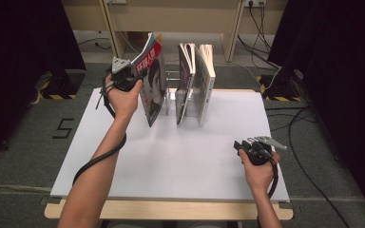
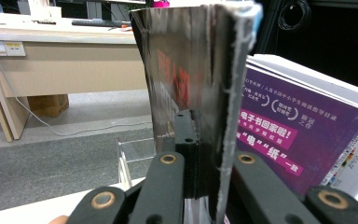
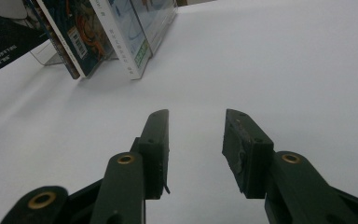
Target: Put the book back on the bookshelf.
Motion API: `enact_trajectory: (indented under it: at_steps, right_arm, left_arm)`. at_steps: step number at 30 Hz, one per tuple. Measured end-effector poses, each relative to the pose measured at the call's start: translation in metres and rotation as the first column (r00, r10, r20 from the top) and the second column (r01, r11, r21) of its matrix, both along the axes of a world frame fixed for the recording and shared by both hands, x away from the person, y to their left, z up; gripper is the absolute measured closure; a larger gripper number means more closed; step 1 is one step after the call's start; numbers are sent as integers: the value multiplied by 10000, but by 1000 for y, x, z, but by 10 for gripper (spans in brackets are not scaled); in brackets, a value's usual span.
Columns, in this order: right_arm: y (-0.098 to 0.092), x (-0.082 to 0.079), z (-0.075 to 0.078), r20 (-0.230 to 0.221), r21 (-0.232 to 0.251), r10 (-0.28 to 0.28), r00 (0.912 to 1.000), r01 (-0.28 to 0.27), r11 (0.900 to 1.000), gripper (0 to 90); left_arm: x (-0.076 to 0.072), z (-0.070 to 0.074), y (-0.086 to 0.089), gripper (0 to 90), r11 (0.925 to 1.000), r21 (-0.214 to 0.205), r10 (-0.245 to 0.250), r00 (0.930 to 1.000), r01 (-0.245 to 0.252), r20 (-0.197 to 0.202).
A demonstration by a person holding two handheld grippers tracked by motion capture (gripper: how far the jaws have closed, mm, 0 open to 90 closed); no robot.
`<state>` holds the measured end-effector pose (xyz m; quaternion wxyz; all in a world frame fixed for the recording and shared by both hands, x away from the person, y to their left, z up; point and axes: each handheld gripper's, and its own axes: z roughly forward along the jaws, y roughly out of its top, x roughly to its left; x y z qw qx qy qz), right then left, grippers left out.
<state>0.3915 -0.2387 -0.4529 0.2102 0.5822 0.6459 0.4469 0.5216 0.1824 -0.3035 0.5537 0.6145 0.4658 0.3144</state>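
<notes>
The left gripper (image 1: 140,76), clamped on the magazine (image 1: 153,85), is lifting it from the rack at twelve o'clock, which next needs clearing the purple magazine (image 2: 289,135) beside it, while the right gripper (image 3: 196,140) waits wide and empty at four o'clock.

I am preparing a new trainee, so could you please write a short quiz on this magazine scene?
1. True or false: the left gripper is shut on the magazine.
2. What lies between the right gripper's jaws?
A. a book
B. nothing
C. a cable
3. Fill in: the other books stand upright in a clear ____ on the white table.

Key:
1. True; the high view shows it pinching the magazine's edge.
2. B; the jaws stand apart over bare table.
3. Rack.
</notes>
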Motion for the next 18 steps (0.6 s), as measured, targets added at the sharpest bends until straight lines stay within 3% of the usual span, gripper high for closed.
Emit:
enact_trajectory:
  at_steps: [18]
  right_arm:
    - [0,0,-1,-68,58,3,10000,-3,10000,613]
  left_arm:
    - [13,-20,-8,864,9987,411,306,9995,-310,110]
